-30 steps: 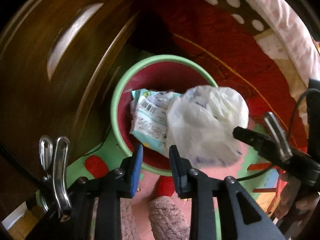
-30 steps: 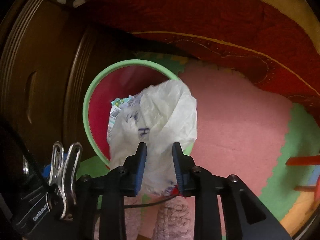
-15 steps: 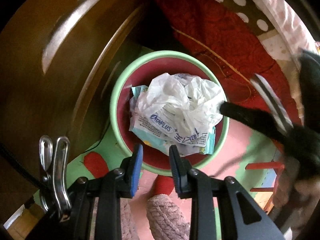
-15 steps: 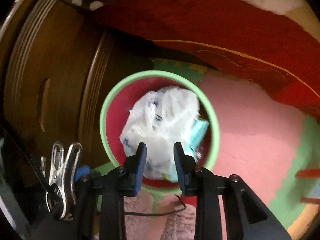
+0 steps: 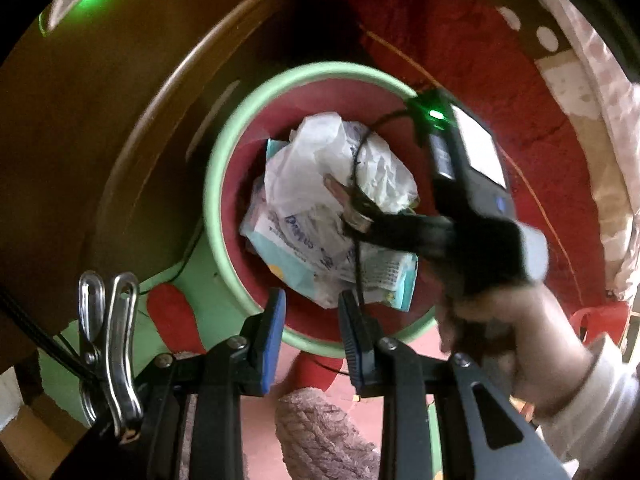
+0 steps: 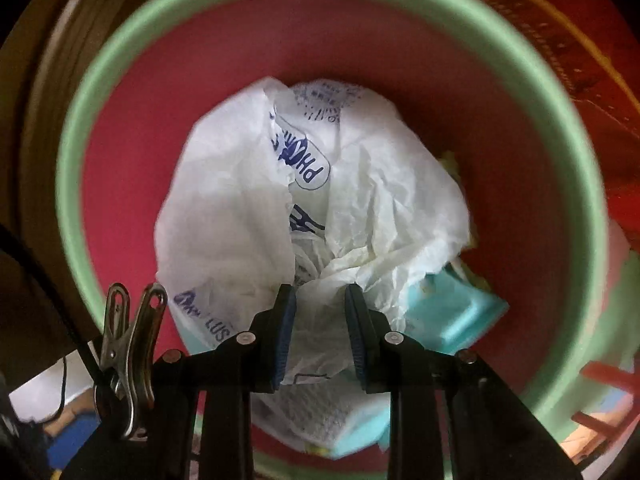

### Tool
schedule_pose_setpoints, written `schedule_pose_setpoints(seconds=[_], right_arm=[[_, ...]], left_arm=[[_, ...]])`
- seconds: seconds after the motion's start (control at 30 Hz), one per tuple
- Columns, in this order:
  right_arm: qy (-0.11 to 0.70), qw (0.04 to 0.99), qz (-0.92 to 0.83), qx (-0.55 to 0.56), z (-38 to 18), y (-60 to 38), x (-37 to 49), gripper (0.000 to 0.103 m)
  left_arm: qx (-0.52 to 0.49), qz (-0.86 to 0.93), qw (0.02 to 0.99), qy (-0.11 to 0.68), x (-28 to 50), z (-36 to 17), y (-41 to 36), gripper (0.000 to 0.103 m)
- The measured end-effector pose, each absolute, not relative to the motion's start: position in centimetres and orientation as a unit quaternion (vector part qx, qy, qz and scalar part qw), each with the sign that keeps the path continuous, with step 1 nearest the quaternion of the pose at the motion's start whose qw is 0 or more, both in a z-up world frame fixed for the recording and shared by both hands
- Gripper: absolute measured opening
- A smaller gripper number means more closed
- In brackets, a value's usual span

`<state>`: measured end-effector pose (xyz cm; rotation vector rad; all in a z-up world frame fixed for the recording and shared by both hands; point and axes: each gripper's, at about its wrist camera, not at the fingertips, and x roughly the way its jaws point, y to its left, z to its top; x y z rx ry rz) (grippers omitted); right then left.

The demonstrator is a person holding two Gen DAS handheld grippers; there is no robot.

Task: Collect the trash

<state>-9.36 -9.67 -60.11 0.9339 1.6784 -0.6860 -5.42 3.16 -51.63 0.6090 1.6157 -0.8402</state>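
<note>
Trash lies in one round bin (image 5: 224,184): a crumpled white plastic bag (image 6: 248,200) with blue print on top, and a pale blue printed packet (image 5: 292,264) under it, its corner showing at the right of the bag in the right wrist view. The bin has a green rim and a red inside, and it stands on a pink and green mat (image 5: 168,312), just beside dark wooden furniture (image 5: 100,128) on the left.

Two grippers are in view. The right gripper (image 6: 320,312) reaches down into the bin, and its jaws, which have just been closing a little, stand apart with a fold of the bag between them; I cannot tell whether the pads press on it. A hand (image 5: 492,332) holds it from the right. The left gripper (image 5: 312,328) hangs over the bin's near rim, jaws apart and empty. A red quilt (image 5: 460,60) lies beyond the bin.
</note>
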Motion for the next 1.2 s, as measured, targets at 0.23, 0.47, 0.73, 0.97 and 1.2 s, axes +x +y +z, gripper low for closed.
schedule_pose_setpoints(seconds=[0.23,0.47,0.73,0.97,1.2], right_arm=[[0.729,0.508,-0.288,0.358,-63.0,-9.3,-7.6,0.025],[0.692,0.538,-0.295,0.38,-60.8,-7.8,-7.8,0.026],[0.637,0.598,-0.326,0.36,-54.3,-4.9,-11.6,0.034],[0.611,0.639,-0.336,0.324,-50.7,-3.8,-13.8,0.039],[0.606,0.656,-0.337,0.298,-49.3,-3.8,-13.1,0.039]], left_arm=[[0.263,-0.362,0.575,0.684,-5.3,-51.9,3.6,0.028],[0.268,-0.366,0.586,0.672,-5.5,-50.9,3.6,0.028],[0.273,-0.367,0.605,0.651,-5.7,-49.3,3.8,0.031],[0.265,-0.358,0.631,0.635,-6.2,-50.3,4.1,0.032],[0.242,-0.358,0.627,0.648,-6.6,-52.0,3.6,0.032]])
